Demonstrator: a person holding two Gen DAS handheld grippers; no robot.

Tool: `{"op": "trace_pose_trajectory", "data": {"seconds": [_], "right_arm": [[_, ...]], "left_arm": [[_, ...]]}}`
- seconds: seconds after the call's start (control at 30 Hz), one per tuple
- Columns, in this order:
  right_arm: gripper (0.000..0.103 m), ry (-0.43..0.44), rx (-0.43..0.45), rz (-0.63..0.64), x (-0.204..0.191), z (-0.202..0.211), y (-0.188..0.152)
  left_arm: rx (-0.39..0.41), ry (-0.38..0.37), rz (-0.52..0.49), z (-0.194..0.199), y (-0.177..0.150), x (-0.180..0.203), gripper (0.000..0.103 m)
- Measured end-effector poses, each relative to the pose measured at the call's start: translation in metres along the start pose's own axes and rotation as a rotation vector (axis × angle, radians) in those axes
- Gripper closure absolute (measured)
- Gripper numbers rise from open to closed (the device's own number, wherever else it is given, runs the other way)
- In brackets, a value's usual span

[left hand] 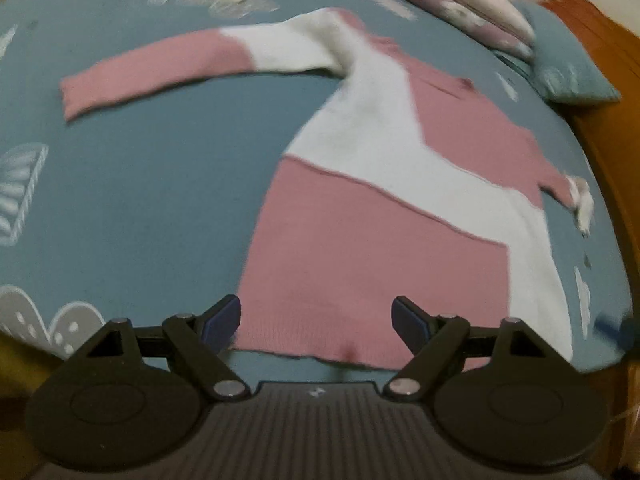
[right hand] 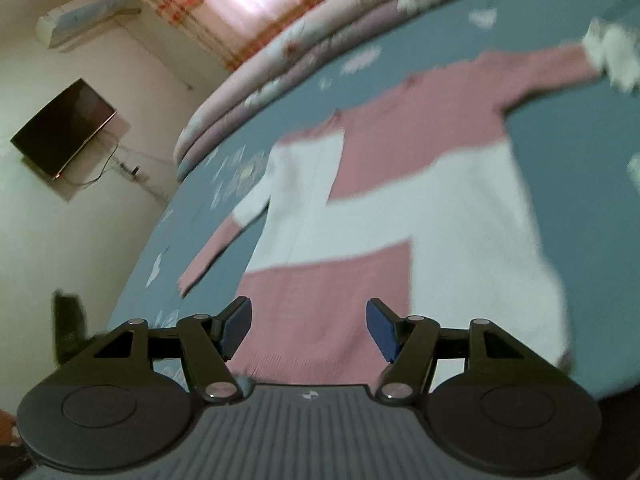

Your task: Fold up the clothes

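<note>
Both hand-held grippers hang just above the hem of the pink-and-white knitted sweater [left hand: 360, 216], and each has its jaws spread wide with nothing between them. Black linkages and blue-padded fingertips of the left gripper [left hand: 316, 322] straddle the ribbed pink hem, level and square to it. Over the same hem, the right gripper [right hand: 308, 326] is rolled to one side, so the room leans in its view.

Motion blur softens both views, and the knit texture reads clearly only at the ribbing nearest the fingers. At the lower right edge of the left view a dark blue smear shows beside the sweater; what it is cannot be told. No hand or sleeve of the person shows.

Front up, the sweater lies flat on the blue-grey bedsheet with pale flower prints [left hand: 160, 200]. Its long axis runs from the hem by the grippers away to the collar, toward a rolled pink-and-lilac floral quilt [right hand: 304, 60] at the far side. Both sleeves spread out sideways; the one at the right ends in a fluffy white cuff [left hand: 580, 200]. Beyond the collar, rightward in the left view, a blue-grey pillow [left hand: 568, 68] rests against an orange wooden headboard [left hand: 592, 28].
</note>
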State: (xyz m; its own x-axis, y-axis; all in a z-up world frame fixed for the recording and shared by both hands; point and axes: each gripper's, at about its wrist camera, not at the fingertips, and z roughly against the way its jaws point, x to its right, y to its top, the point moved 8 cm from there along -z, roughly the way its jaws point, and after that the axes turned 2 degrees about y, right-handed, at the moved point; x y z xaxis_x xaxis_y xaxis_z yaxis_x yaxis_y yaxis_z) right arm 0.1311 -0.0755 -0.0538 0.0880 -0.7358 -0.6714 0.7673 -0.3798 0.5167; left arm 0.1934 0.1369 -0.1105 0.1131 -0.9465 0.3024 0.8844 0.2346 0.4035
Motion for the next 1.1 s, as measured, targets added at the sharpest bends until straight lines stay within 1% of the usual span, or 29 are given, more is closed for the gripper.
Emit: {"op": "trace_pose_trajectory", "data": {"seconds": [0.1,0.2,0.33,0.47,0.5,0.6,0.73,0.87,0.97,1.0,1.1], "right_arm": [[0.034,-0.004,-0.027,-0.007,0.001,-0.014,-0.018],[0.034,-0.03,-0.043,-0.015,0.007,-0.022,-0.028],[0.033,-0.049,-0.059,-0.026,0.016,-0.026,-0.035],[0.033,-0.086,-0.06,-0.036,0.028,-0.029,-0.037],[0.033,-0.089,-0.06,-0.045,0.03,-0.031,-0.037],[0.033,-0.085,-0.074,-0.063,0.031,-0.04,-0.038],[0.033,-0.084,-0.104,-0.006,0.019,-0.05,-0.043],[0.032,-0.109,-0.095,0.086,0.008,-0.048,-0.045],[0.032,-0.107,-0.094,0.138,-0.003,-0.053,-0.045],[0.032,-0.103,-0.099,0.153,-0.007,-0.056,-0.046],[0.032,-0.089,-0.124,0.217,-0.024,-0.068,-0.049]], "left_arm": [[0.02,-0.034,0.019,-0.009,0.008,-0.008,0.02],[0.008,-0.086,0.05,-0.027,0.018,-0.014,0.02],[-0.002,-0.126,0.101,-0.05,0.026,-0.025,0.02],[0.011,-0.267,0.129,-0.054,0.03,-0.026,0.019],[0.003,-0.308,0.127,-0.055,0.03,-0.024,0.017],[0.0,-0.366,0.109,-0.057,0.031,-0.019,0.015],[-0.015,-0.45,0.13,-0.058,0.029,-0.022,0.015],[-0.085,-0.573,0.162,-0.056,0.005,-0.03,0.015],[-0.059,-0.596,0.117,-0.053,0.0,-0.026,0.015],[-0.05,-0.606,0.129,-0.054,0.003,-0.025,0.015],[-0.032,-0.677,0.175,-0.055,0.01,-0.021,0.015]]}}
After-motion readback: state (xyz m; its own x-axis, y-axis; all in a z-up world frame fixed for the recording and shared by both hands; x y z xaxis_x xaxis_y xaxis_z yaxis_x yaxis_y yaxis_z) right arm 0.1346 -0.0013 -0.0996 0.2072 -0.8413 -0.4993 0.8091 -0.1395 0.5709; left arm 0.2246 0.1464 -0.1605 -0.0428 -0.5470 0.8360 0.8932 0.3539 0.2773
